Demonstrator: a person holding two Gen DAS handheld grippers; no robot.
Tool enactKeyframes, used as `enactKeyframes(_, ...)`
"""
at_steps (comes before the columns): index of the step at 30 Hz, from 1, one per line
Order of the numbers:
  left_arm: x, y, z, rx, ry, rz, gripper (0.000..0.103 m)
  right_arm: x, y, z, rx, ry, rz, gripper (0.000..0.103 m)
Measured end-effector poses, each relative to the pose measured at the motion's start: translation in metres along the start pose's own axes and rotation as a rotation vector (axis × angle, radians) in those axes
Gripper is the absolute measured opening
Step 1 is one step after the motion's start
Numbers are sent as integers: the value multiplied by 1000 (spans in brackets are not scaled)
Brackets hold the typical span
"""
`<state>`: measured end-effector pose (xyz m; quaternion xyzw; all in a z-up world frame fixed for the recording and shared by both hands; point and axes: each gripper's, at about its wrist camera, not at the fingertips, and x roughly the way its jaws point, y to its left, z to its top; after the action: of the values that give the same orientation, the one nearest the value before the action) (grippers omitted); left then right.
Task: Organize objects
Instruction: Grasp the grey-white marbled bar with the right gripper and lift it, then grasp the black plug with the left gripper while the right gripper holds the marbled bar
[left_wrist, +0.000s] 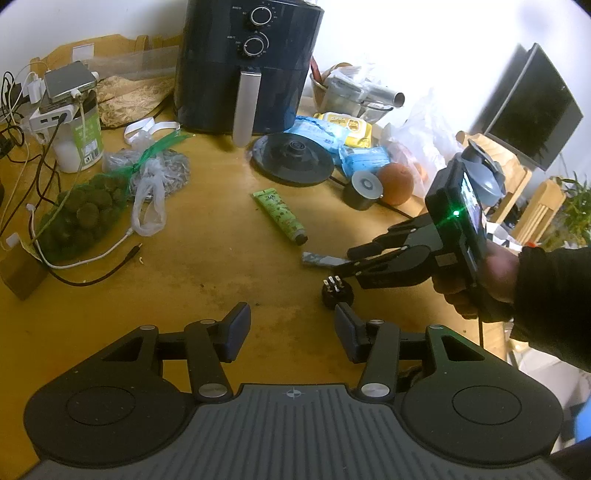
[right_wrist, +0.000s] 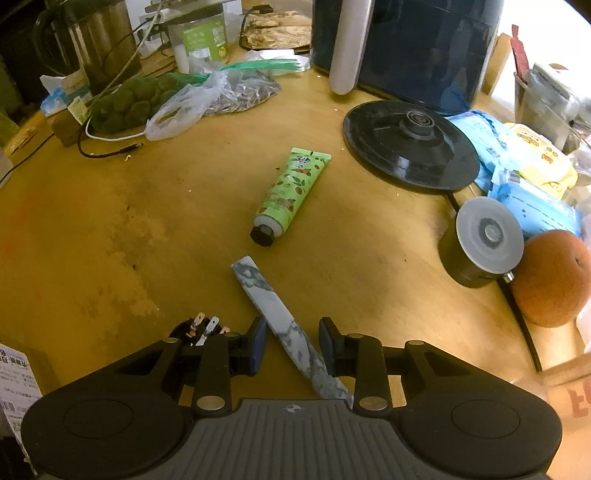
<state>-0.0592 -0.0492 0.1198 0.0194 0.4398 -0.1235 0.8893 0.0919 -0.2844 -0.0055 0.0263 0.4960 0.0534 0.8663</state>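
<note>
- The right gripper (right_wrist: 292, 341) points down at the yellow wooden surface (right_wrist: 110, 229), with a marbled grey-and-white bar (right_wrist: 275, 314) lying at a slant between its fingers (right_wrist: 256, 345).
- The fingers stand to either side of the bar; a gap shows on both sides, so they are not yet pinching it.
- The bar's far end points toward a green tube (right_wrist: 291, 188) with a black cap, which lies flat just beyond it, apart from the bar.
- A small black plug with metal prongs (right_wrist: 201, 328) sits just beside the right gripper's left finger.
- In the left wrist view, the right gripper (left_wrist: 349, 260) reaches in from the right, held by a hand (left_wrist: 491, 273) in a dark sleeve; its tips are over the bar (left_wrist: 319, 259).
- The left gripper (left_wrist: 291, 328) hovers over bare surface, fingers (left_wrist: 238, 328) spread, nothing between them. The plug (left_wrist: 337, 293) lies just beyond its right finger.
- Farther back: a black round base (right_wrist: 410, 144), a dark air fryer (left_wrist: 251, 66), a small black cylinder with a grey lid (right_wrist: 480, 247) touching an orange (right_wrist: 554, 280), blue and yellow packets (left_wrist: 332, 134), and a green net bag of dark round things (left_wrist: 81, 214).
</note>
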Motion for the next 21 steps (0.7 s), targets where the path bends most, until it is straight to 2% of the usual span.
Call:
enactKeyframes(2,1,-1,0,0,1,3,49,1,1,0,-7,-3,-3,31)
enactKeyframes(5,1,-2,0,0,-2,5,49,0,3,0,-22,4,-2,17)
enactKeyframes(12,3,-4,3,6,-8,10,49,-9,1,-12,-25,20,-39,17)
enactKeyframes(18,10,-10,6,33,-3,5,49,-21,-13,-31,79,19,-90,16)
enactKeyframes(21,14,-14,9,53,0,1,49,-31,-22,-40,161,12,-76,16)
